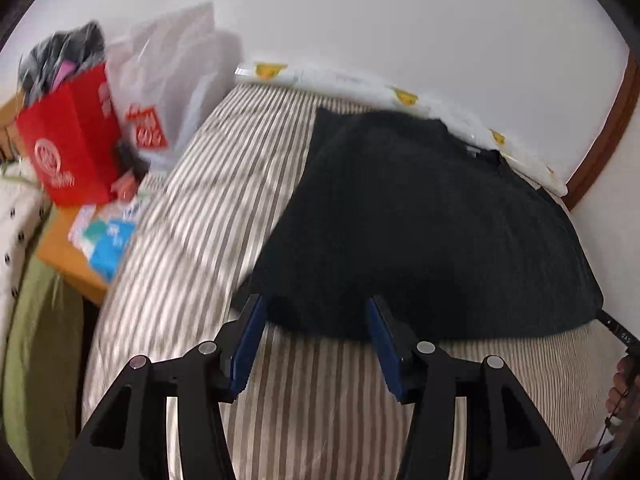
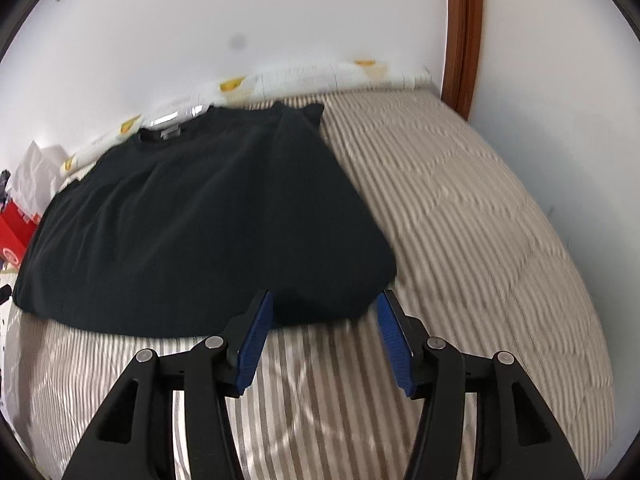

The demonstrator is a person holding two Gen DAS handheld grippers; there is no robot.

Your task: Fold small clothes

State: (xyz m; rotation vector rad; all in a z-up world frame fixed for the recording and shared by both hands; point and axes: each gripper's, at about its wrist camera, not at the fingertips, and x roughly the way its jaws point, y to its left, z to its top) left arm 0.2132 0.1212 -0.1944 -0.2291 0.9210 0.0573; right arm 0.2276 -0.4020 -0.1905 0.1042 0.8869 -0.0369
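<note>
A black T-shirt (image 1: 420,220) lies spread flat on the striped bed cover (image 1: 208,208), collar toward the wall. My left gripper (image 1: 316,308) is open, its blue pads just above the shirt's near hem at its left corner. The shirt also shows in the right wrist view (image 2: 192,220). My right gripper (image 2: 326,300) is open over the near hem at the shirt's right corner. Neither gripper holds anything.
A red paper bag (image 1: 68,136) and a white plastic bag (image 1: 172,80) stand on a wooden side table (image 1: 64,248) left of the bed. A white patterned cloth (image 2: 304,76) runs along the wall. A brown door frame (image 2: 460,32) stands at the right.
</note>
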